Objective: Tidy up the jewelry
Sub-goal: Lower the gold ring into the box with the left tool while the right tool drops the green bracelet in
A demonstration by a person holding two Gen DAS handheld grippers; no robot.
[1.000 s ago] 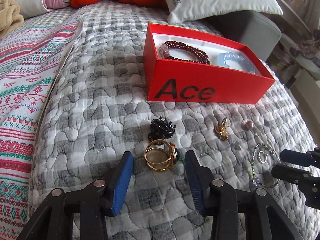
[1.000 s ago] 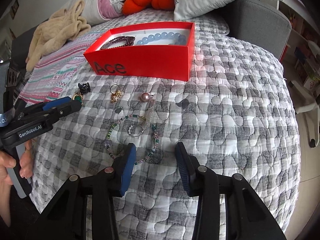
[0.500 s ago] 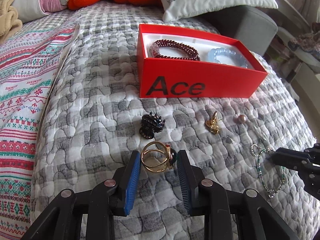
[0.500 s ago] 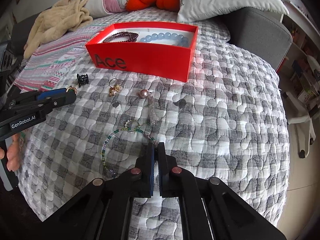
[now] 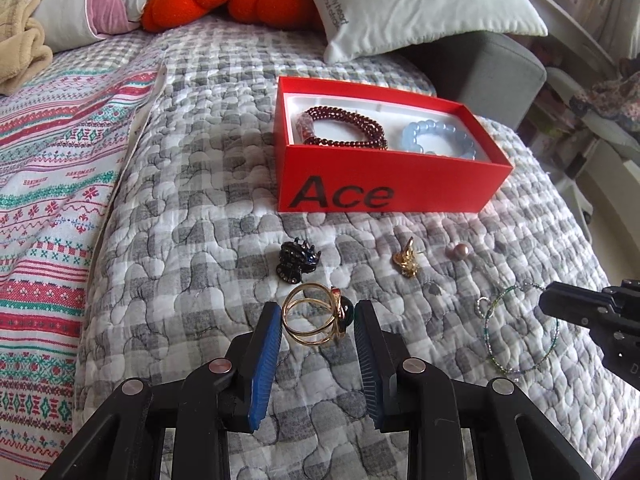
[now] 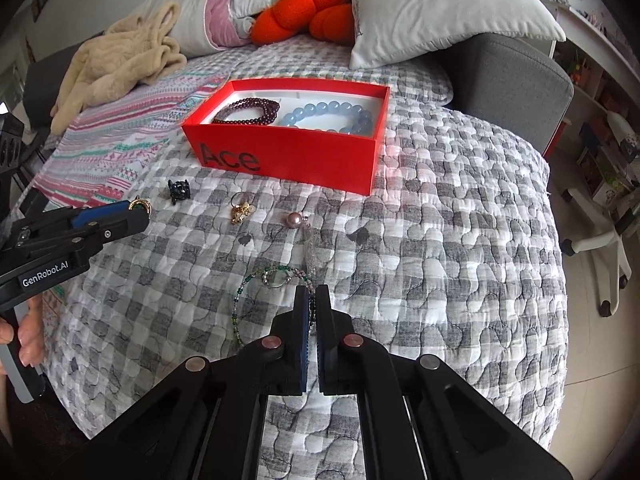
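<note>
My left gripper is shut on a gold ring with a dark stone, its blue pads touching both sides, just above the quilt. My right gripper is shut on the thin green beaded bracelet, which trails to its left on the quilt; the bracelet also shows in the left wrist view. A red "Ace" box holds a dark red bead bracelet and a pale blue bead bracelet. A black claw clip, a gold charm and a pink pearl lie loose before the box.
The grey checked quilt covers the bed. A striped blanket lies at the left. Pillows and an orange cushion sit at the back with a beige garment. The bed's edge drops off at the right, by a grey headboard.
My left gripper closed onto the gold ring and raised it slightly. My right gripper shut on the beaded bracelet and pulled it a little.
</note>
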